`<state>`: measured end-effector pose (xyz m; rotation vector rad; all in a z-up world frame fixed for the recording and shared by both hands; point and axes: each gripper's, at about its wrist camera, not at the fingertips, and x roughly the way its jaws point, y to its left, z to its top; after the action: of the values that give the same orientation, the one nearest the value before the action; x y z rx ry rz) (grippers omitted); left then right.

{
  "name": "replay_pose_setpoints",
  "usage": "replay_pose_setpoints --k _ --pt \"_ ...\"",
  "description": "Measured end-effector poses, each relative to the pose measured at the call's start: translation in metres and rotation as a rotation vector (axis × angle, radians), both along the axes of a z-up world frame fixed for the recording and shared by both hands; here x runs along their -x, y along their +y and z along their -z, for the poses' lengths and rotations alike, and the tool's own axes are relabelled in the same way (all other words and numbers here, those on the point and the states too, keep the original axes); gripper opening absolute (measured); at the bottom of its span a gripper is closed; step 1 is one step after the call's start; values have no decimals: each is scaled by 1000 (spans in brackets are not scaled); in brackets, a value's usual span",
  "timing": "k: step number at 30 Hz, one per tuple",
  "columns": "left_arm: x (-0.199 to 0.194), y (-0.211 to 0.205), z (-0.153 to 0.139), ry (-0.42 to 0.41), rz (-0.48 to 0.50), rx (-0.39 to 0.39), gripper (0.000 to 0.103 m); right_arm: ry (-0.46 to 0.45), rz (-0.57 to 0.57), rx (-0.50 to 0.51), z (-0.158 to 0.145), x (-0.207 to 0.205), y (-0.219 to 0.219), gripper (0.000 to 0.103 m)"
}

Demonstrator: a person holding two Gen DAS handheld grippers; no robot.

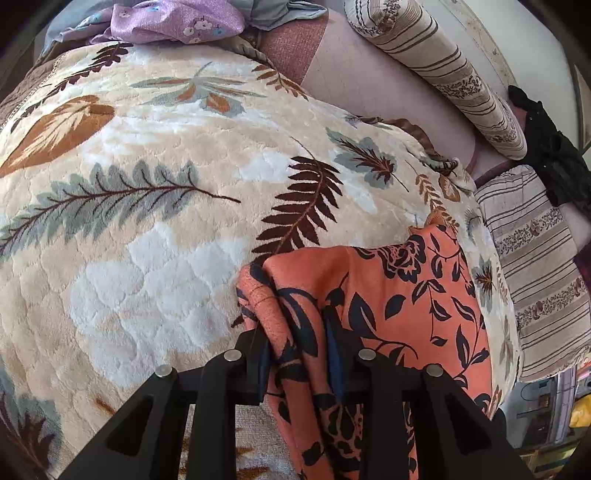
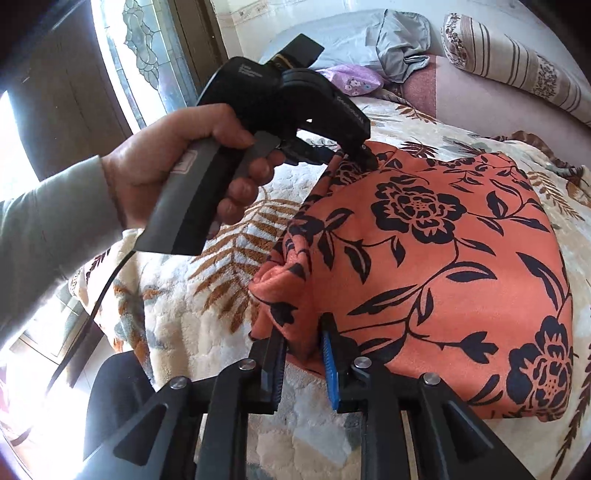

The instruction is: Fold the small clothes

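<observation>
An orange garment with black flowers point(image 2: 443, 236) lies partly folded on a cream leaf-patterned blanket point(image 1: 147, 221). My left gripper point(image 1: 297, 354) is shut on a bunched edge of the orange garment point(image 1: 388, 295). In the right wrist view the left gripper point(image 2: 354, 153), held by a hand, pinches the garment's far left corner. My right gripper point(image 2: 303, 354) is shut on the near left corner, with folded cloth between the fingers.
A purple floral cloth point(image 1: 177, 22) and a grey cloth point(image 2: 399, 44) lie at the far end of the bed. Striped pillows point(image 1: 461, 74) line the right side. A window point(image 2: 140, 55) and a dark cabinet stand at the left.
</observation>
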<state>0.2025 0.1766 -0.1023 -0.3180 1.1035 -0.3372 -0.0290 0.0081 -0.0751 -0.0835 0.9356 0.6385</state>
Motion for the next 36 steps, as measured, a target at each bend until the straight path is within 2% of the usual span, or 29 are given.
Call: replay_pose_setpoints --k 4,6,8,10,13,16,17,19,22,23,25,27,29,30,31,33,36 --pt "0 2 -6 -2 -38 -30 33 -9 0 -1 0 3 -1 22" --pt "5 3 -16 -39 -73 -109 47 -18 -12 -4 0 6 -2 23" --pt "13 9 -30 -84 -109 -166 51 -19 -37 -18 0 15 -3 23" --pt "24 16 -45 -107 -146 -193 51 2 -92 -28 2 27 -1 24" --pt "59 11 -72 -162 -119 -147 51 59 -165 -64 5 47 -4 24" --pt "104 -17 -88 -224 -14 -124 51 83 -158 -129 -1 58 -27 24" --pt "117 -28 -88 -229 13 -128 51 97 -139 -145 -3 58 -38 24" --pt "135 -46 -74 -180 52 -157 51 131 -86 -182 -5 55 -66 24" --pt "150 -54 -28 -55 22 -286 51 174 16 -242 -8 50 -115 24" --pt "154 -50 -10 -9 2 -319 54 189 52 -267 -9 46 -133 24" --pt "164 -35 0 1 -47 -246 57 232 122 -319 -9 41 -167 24" --pt "171 -27 -9 -5 -88 -219 58 281 183 -373 -7 32 -198 24" --pt "174 -29 -27 -58 -106 -256 58 321 237 -436 -4 18 -224 46" --pt "175 -32 -37 -91 -107 -270 57 329 270 -484 -4 10 -237 83" --pt "173 -36 -46 -123 -102 -270 57 329 308 -532 -2 1 -249 102" --pt "167 -44 -61 -184 -94 -245 57 369 338 -628 0 -25 -265 102" --pt "148 -56 -63 -196 -104 -243 57 521 317 -758 14 -71 -268 102"
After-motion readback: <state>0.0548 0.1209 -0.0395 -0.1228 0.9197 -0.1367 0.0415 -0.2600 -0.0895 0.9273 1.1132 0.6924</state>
